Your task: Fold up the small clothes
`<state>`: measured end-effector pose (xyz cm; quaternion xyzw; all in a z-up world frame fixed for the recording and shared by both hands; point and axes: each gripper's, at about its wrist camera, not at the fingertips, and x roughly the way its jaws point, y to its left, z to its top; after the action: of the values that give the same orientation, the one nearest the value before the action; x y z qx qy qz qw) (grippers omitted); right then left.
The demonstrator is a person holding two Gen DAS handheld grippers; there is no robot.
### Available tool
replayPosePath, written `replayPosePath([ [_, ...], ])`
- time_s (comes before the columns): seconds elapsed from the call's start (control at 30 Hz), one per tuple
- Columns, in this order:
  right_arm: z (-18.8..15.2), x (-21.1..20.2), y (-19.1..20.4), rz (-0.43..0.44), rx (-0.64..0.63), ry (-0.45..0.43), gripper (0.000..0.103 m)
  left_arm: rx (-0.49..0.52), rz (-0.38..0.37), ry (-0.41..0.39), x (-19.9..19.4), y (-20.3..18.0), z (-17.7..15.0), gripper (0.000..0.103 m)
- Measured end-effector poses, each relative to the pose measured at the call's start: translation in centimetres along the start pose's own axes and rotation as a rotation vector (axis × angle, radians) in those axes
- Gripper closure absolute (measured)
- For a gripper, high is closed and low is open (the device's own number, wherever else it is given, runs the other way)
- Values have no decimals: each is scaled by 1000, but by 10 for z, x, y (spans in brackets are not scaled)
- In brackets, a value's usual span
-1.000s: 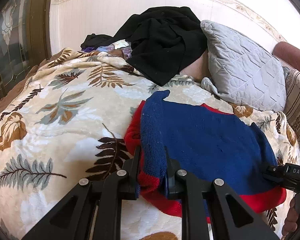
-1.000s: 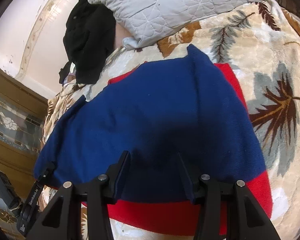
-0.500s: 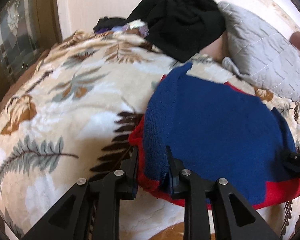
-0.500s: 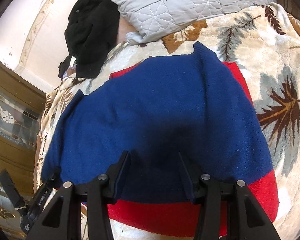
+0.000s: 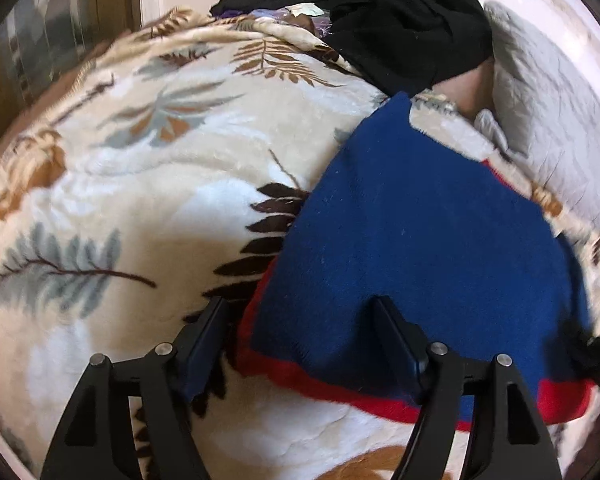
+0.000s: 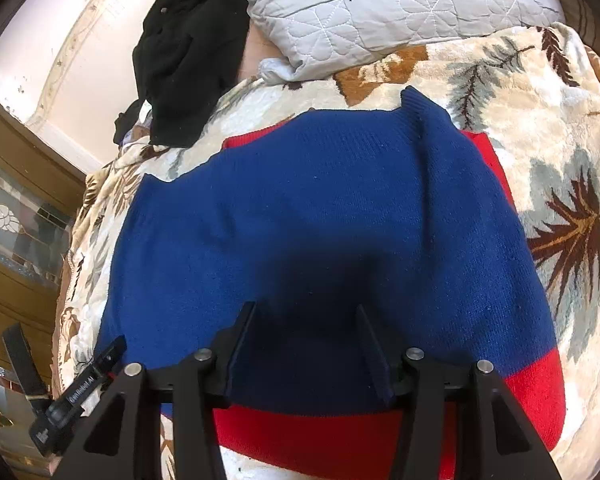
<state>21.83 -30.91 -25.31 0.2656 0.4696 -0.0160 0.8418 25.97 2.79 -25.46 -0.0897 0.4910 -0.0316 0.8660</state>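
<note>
A small blue knitted sweater (image 5: 420, 240) with red trim lies folded over on a leaf-patterned blanket (image 5: 140, 160). It fills the middle of the right wrist view (image 6: 320, 220). My left gripper (image 5: 300, 312) is open, its jaws wide apart over the sweater's near left corner, holding nothing. My right gripper (image 6: 306, 316) is open just above the sweater's near edge, where a red band (image 6: 340, 432) shows below the blue. The left gripper's body (image 6: 76, 392) shows at the lower left of the right wrist view.
A grey quilted pillow (image 5: 548, 120) lies at the far right, also in the right wrist view (image 6: 380, 12). A heap of black clothes (image 5: 400, 20) sits behind the sweater. A wooden cabinet with patterned glass (image 6: 16, 220) stands to the left.
My left gripper was shut on the sweater's left edge; it has opened wide and let go. The sweater has settled flat. The right gripper stays open.
</note>
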Motion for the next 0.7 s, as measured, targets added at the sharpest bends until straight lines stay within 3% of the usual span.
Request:
replayPosePath([
  [0.03, 0, -1, -1, 5, 6, -3, 49, -17, -27, -8, 0, 2, 1, 44],
  [0.1, 0, -5, -7, 19, 24, -10, 48, -21, -60, -23, 0, -1, 3, 64],
  [0.2, 2, -12, -20, 34, 72, -27, 48, 16, -49, -73, -7, -10, 4, 82],
  [0.27, 4, -18, -30, 44, 103, -37, 48, 24, -60, -104, -15, -13, 6, 84],
  [0.43, 12, -34, -54, 56, 166, -72, 48, 171, -88, -214, -53, -49, 13, 87],
  [0.7, 21, -65, -115, 153, 314, -111, 48, 514, -172, -292, -106, -172, -3, 93],
])
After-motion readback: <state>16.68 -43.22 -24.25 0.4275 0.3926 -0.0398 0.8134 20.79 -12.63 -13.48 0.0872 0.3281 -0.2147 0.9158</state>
